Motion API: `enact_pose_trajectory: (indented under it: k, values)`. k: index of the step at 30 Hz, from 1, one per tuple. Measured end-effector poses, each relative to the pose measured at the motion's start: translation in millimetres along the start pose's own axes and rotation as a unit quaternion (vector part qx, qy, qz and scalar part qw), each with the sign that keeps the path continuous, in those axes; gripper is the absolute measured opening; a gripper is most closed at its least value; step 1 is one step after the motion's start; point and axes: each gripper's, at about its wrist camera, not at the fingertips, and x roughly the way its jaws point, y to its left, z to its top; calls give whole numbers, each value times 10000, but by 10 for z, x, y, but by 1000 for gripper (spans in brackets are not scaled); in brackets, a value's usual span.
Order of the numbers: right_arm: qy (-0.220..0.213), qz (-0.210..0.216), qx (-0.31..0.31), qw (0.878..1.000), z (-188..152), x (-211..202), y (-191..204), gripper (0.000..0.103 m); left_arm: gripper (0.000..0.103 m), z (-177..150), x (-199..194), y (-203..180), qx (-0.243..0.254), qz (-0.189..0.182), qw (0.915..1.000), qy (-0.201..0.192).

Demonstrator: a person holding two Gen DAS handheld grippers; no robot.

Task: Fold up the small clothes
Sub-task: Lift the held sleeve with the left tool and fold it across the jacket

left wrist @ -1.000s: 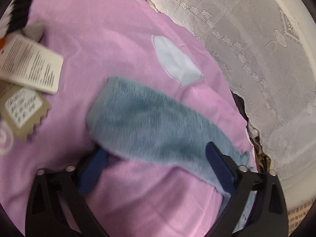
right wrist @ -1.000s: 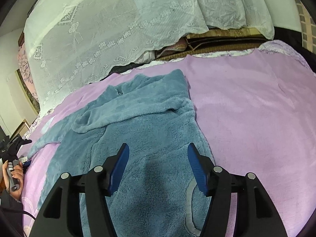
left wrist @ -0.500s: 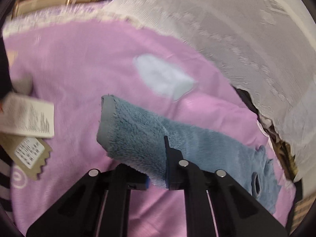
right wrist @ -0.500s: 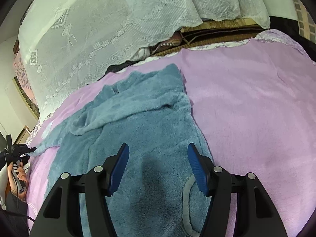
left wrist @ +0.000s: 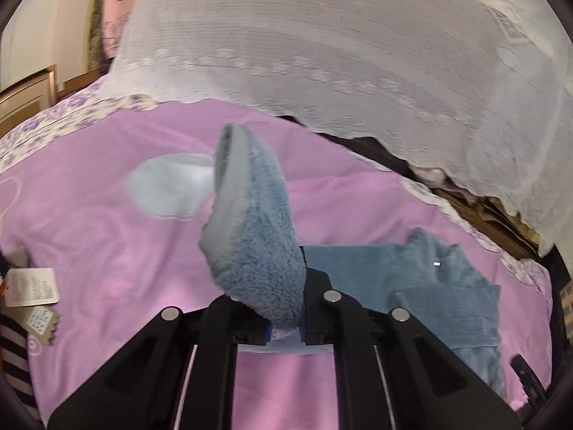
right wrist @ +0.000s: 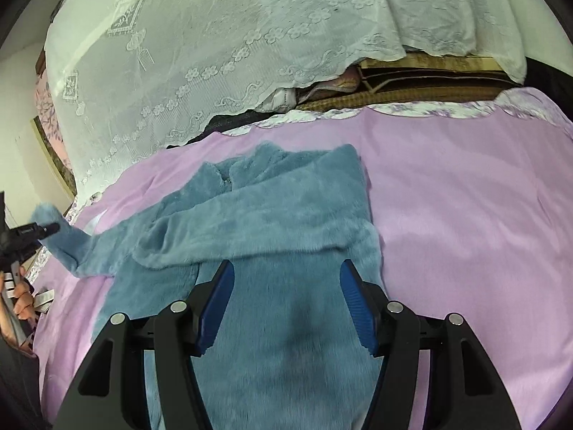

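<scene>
A fluffy blue garment (right wrist: 286,236) lies spread on the pink sheet (right wrist: 465,215), one sleeve folded across its chest. My left gripper (left wrist: 284,326) is shut on the cuff end of the other sleeve (left wrist: 254,236) and holds it lifted off the sheet; the cuff stands up in front of the camera. That lifted sleeve (right wrist: 61,236) and the left gripper show at the far left in the right wrist view. My right gripper (right wrist: 286,304) is open, its blue fingers (right wrist: 215,301) hovering over the garment's body. The rest of the garment (left wrist: 447,294) lies to the right in the left wrist view.
A white lace cover (right wrist: 232,43) hangs over bedding at the back. A pale blue patch (left wrist: 168,190) is on the sheet. Paper tags (left wrist: 30,286) lie at the left edge. Dark bedding (right wrist: 412,82) shows under the lace.
My left gripper has closed on the sleeve end and lifted it up off the sheet, swinging toward the garment. The right gripper has stayed open over the garment's body.
</scene>
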Motion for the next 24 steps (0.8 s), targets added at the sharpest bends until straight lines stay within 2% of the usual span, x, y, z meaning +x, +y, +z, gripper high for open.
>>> enact_pose_trajectory:
  k: [4, 8, 12, 17, 24]
  values:
    - [277, 75, -45, 9996, 166, 300, 57, 62, 9, 27, -10, -429, 298, -170, 9994, 9]
    - [646, 66, 55, 9979, 185, 603, -73, 62, 9, 31, -23, -832, 591, -276, 9979, -10]
    - [691, 561, 610, 9942, 163, 599, -329, 62, 9, -3, 6, -1231, 853, -427, 9954, 42]
    - [253, 745, 826, 9935, 362, 316, -467, 62, 9, -100, 96, -1749, 1147, -525, 9920, 97]
    - [-27, 1052, 1416, 9843, 540, 100, -808, 62, 9, -272, 281, -2420, 1369, -703, 9878, 237]
